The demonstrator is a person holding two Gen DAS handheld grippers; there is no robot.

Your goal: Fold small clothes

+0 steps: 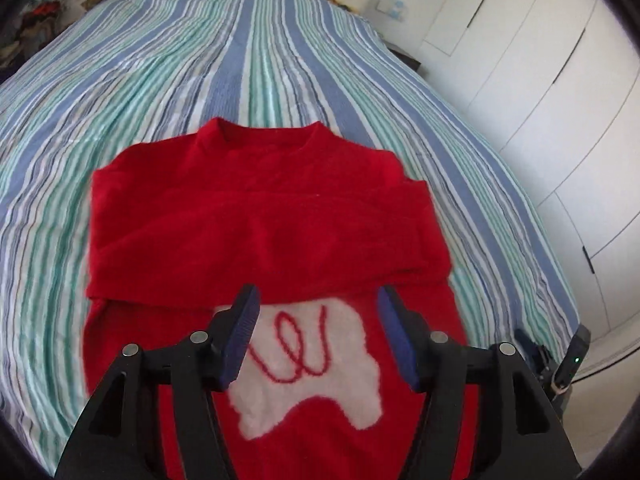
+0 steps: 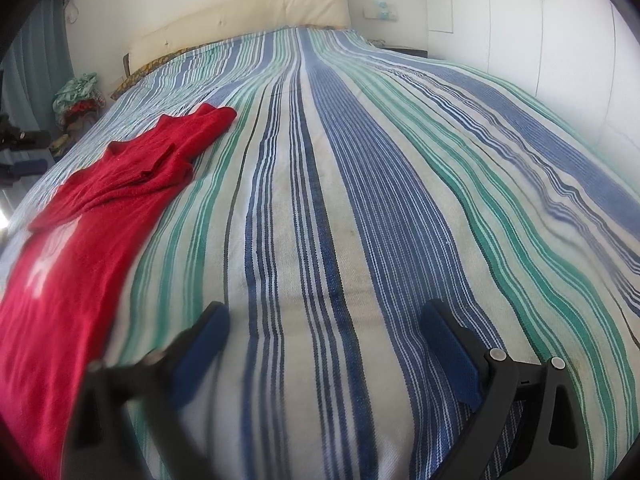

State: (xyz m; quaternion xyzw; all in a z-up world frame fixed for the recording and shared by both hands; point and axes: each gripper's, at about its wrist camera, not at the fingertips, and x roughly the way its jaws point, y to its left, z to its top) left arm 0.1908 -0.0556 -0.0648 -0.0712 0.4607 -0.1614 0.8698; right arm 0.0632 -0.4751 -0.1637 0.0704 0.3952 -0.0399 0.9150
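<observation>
The red sweater [image 1: 264, 220] lies flat on the bed [image 1: 160, 80], collar toward the headboard [image 2: 240, 28]. Both sleeves are folded in across the chest, forming a thick red band over the upper body. Below that band shows a white patch [image 1: 316, 364] with a looping red line stitched across it. The hem end runs down out of the left wrist view, under the claw.

The left claw [image 1: 318, 332] hangs over the lower part of the sweater, pointing down at the white patch. Its two blue pads [image 1: 240, 340] stand apart, one on each side of the patch, and nothing is between them; no cloth is pinched. The tips sit just below the folded sleeve band.

The right claw [image 2: 324, 344] is off to the side of the sweater, over bare striped bedspread [image 2: 360, 200]. Its jaws are wide, with only stripes showing in the gap. In this view the sweater [image 2: 80, 220] lies to the left of the claw, its near edge close beside the left finger but not between the pads; whether that finger touches the fabric cannot be told, since the finger is blurred.

The bedspread carries blue, green and white stripes running the length of the bed. White wardrobe doors [image 1: 540, 80] stand along the right side. A heap of mixed clothes [image 2: 78, 96] sits at the far left beside the bed.
</observation>
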